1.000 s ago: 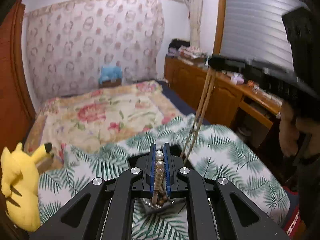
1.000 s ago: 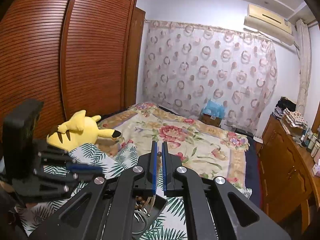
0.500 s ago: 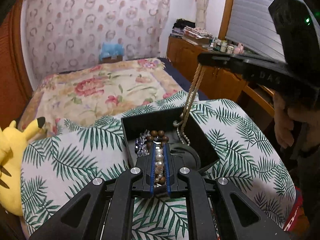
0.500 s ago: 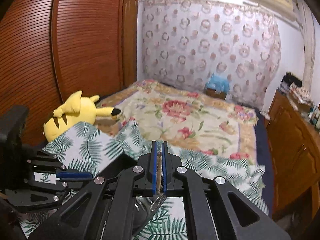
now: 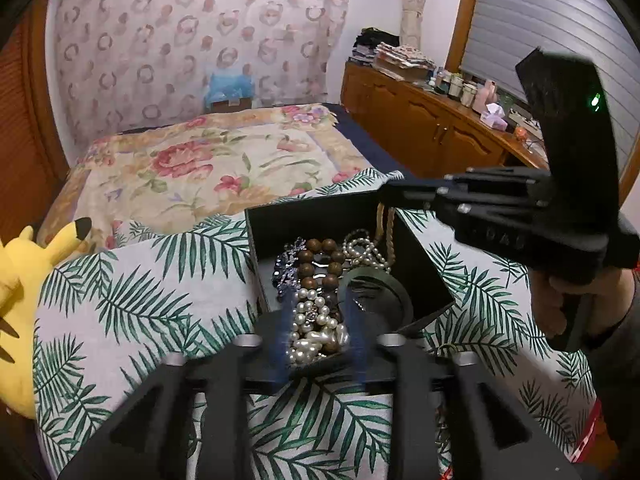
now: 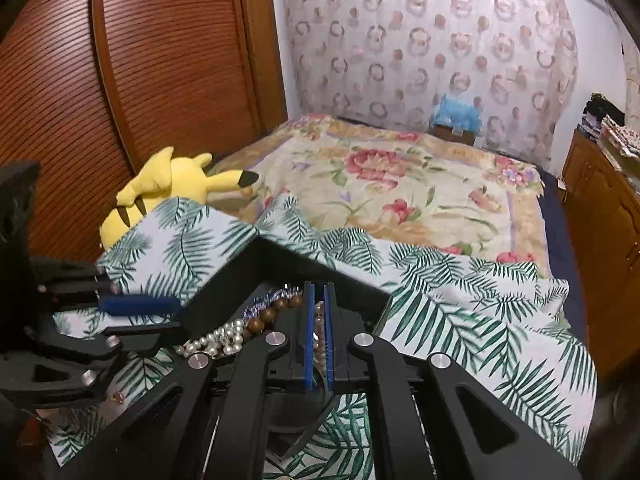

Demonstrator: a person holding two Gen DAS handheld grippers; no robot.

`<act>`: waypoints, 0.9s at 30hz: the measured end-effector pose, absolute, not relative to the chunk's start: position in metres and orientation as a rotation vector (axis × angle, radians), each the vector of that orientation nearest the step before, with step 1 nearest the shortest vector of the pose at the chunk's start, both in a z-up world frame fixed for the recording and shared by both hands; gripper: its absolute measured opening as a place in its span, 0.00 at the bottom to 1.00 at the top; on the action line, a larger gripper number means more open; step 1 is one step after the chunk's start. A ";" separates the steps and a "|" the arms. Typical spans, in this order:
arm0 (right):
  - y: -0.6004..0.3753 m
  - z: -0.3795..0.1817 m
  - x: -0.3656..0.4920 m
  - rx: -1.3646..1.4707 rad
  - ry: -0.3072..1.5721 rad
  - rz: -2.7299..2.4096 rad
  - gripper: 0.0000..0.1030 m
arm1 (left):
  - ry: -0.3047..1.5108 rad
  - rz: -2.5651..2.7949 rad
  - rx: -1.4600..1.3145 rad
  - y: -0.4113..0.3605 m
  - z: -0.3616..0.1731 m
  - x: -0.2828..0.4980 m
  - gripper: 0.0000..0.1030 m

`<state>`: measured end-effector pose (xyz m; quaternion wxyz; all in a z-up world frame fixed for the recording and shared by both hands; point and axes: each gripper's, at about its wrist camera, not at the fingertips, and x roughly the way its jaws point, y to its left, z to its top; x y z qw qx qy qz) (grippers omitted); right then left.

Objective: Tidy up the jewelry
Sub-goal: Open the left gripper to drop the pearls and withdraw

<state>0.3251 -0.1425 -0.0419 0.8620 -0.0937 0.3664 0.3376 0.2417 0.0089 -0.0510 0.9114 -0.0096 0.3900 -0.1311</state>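
A black open box (image 5: 280, 220) sits on a palm-leaf cloth (image 5: 132, 292) and holds jewelry. My left gripper (image 5: 320, 336) hovers over its near edge with its jaws opening. A white pearl necklace (image 5: 316, 328) lies heaped between the blurred blue pads, which do not press on it. Behind it lie a brown bead bracelet (image 5: 320, 264) and a blue-silver brooch (image 5: 286, 268). My right gripper (image 5: 386, 198) is shut on a tan cord necklace (image 5: 386, 232) that hangs into the box's far right corner. In the right wrist view the shut gripper (image 6: 319, 292) points into the box (image 6: 280, 264).
A yellow plush toy (image 5: 16, 280) lies at the cloth's left edge. A floral bedspread (image 5: 208, 168) stretches behind the box. A wooden cabinet (image 5: 420, 132) lines the right side, a slatted wardrobe (image 6: 140, 80) the left. A black bangle (image 5: 384, 284) lies in the box.
Both grippers have sunk down to the box. The left jaws have parted and the pearl necklace now lies in the box. The cord necklace has dropped lower into the box.
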 end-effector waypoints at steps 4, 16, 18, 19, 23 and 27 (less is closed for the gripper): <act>-0.143 -0.049 0.325 -0.193 0.780 0.705 0.06 | 0.804 -0.254 -0.024 0.013 -0.052 0.235 0.47; -0.160 -0.036 0.307 -0.157 0.717 0.676 0.30 | 0.808 -0.197 -0.028 0.029 -0.053 0.211 0.78; -0.164 -0.034 0.294 -0.160 0.705 0.681 0.30 | 0.810 -0.188 -0.033 0.033 -0.055 0.205 0.81; -0.166 -0.034 0.285 -0.170 0.698 0.682 0.30 | 0.812 -0.186 -0.035 0.035 -0.056 0.202 0.82; -0.172 -0.041 0.253 -0.207 0.701 0.700 0.30 | 0.814 -0.167 -0.041 0.043 -0.062 0.183 0.82; -0.173 -0.058 0.221 -0.251 0.730 0.717 0.30 | 0.823 -0.154 -0.060 0.052 -0.071 0.164 0.83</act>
